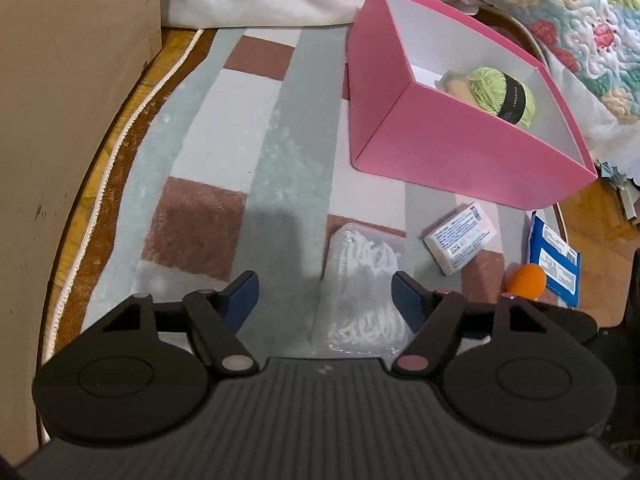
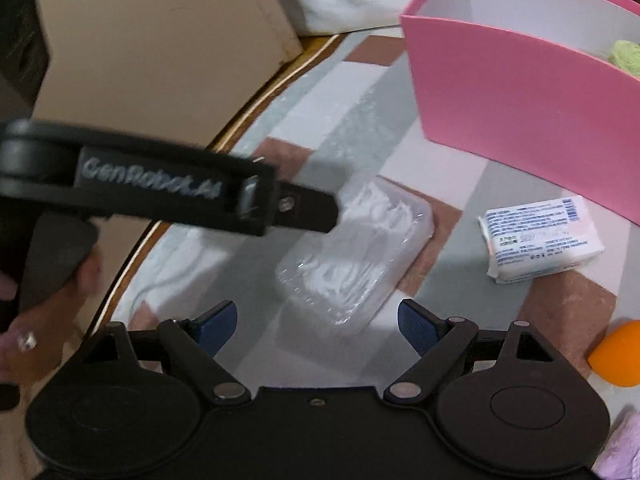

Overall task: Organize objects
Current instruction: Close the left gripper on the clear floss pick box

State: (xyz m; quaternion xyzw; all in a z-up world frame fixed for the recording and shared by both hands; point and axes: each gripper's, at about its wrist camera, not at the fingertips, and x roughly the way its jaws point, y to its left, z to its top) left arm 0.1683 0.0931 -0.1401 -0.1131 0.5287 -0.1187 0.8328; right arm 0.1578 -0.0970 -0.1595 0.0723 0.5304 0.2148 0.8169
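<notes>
Two hand-held grippers hover over a patchwork rug (image 1: 224,152) of grey, white and brown squares. The left gripper (image 1: 324,290) has its blue-padded fingers (image 1: 240,296) spread partway, with nothing pinched; a clear plastic packet of white pieces (image 1: 360,280) lies on the rug below and between them, and whether the pads touch it cannot be told. The right gripper (image 2: 316,322) has its fingers (image 2: 416,328) spread wide and empty, with the same clear packet just ahead of them on the rug. In the right wrist view, the left gripper's black body crosses the frame at the left, its tip over the packet's far end, held by a person's hand (image 2: 48,280). A pink box (image 1: 440,148) with a white inside stands open on the rug beyond, with a ball of green yarn (image 1: 504,96) inside. Near the box's front wall lie a white wrapped block with blue print (image 1: 460,238), an orange ball (image 1: 526,280) and a blue packet (image 1: 554,258).
</notes>
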